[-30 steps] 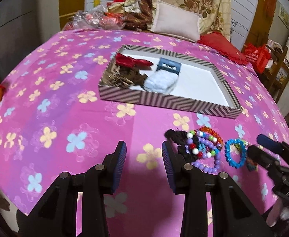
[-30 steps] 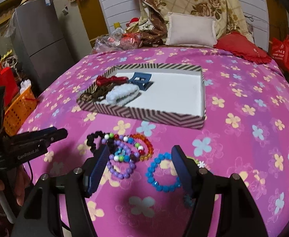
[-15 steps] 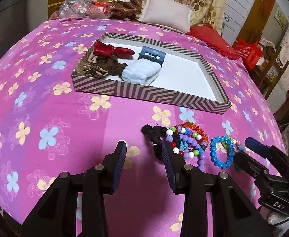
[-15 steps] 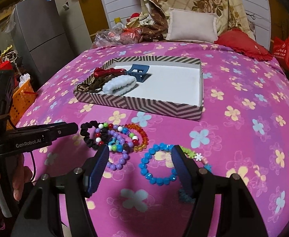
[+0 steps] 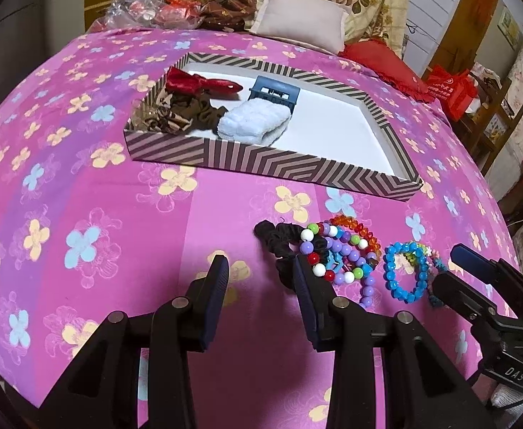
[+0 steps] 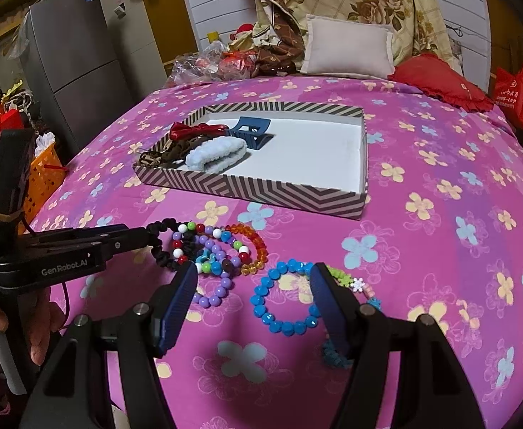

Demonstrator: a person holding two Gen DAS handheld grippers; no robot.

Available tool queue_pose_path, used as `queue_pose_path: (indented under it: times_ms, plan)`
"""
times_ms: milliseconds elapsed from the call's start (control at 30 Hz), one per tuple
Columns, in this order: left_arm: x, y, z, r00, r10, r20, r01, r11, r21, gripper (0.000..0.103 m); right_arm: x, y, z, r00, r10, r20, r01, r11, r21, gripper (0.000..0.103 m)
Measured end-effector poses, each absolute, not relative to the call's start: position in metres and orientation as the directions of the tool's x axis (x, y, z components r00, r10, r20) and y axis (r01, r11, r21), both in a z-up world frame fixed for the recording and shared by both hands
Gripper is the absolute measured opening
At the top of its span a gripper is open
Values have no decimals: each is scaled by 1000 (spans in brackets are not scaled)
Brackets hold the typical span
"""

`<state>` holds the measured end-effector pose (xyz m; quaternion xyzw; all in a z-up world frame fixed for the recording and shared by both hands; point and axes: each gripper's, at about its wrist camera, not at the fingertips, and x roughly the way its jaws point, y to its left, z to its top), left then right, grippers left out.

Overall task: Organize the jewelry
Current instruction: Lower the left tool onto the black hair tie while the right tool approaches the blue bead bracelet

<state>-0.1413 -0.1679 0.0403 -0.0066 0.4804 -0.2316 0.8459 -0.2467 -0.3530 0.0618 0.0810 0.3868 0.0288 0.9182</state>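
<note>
A pile of bead bracelets (image 5: 340,250) (image 6: 218,246) lies on the pink flowered bedspread, with a black scrunchie (image 5: 272,236) (image 6: 161,246) at its left edge. A blue bead bracelet (image 5: 390,271) (image 6: 272,326) lies apart to the right. My left gripper (image 5: 259,275) (image 6: 143,234) is open, its tip at the black scrunchie and nothing gripped. My right gripper (image 6: 254,282) (image 5: 449,266) stands open over the blue bracelet without pressing on it. Behind them sits the striped tray (image 5: 279,164) (image 6: 261,189), holding a red bow, a blue claw clip, a pale blue scrunchie and brown scrunchies at its left end.
The tray's right half shows bare white floor (image 6: 315,153). Pillows (image 6: 347,50) and a heap of bags line the far edge of the bed. An orange basket (image 6: 43,175) and a grey fridge (image 6: 72,57) stand off the bed's left side. A small flower-charm bracelet (image 6: 358,284) lies beside the blue one.
My left gripper has come forward and tilted down, so its tip now reaches the black scrunchie. In the right wrist view the bracelets have slid slightly closer; both jaws stayed as wide as before.
</note>
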Motion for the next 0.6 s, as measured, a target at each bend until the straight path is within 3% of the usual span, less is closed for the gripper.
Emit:
queue_pose_path:
  times_ms: [333, 433, 600]
  plan:
    - [-131, -166, 27, 362, -460, -811, 346, 874, -341, 37, -262, -359, 46, 673, 49, -738, 17, 996, 82, 66]
    - [-127, -166, 24, 350, -472, -809, 333, 870, -363, 37, -263, -371, 42, 668, 53, -742, 48, 992, 114, 60]
    - [-123, -168, 21, 356, -473, -806, 322, 872, -369, 37, -254, -374, 38, 668, 51, -743, 39, 994, 103, 39]
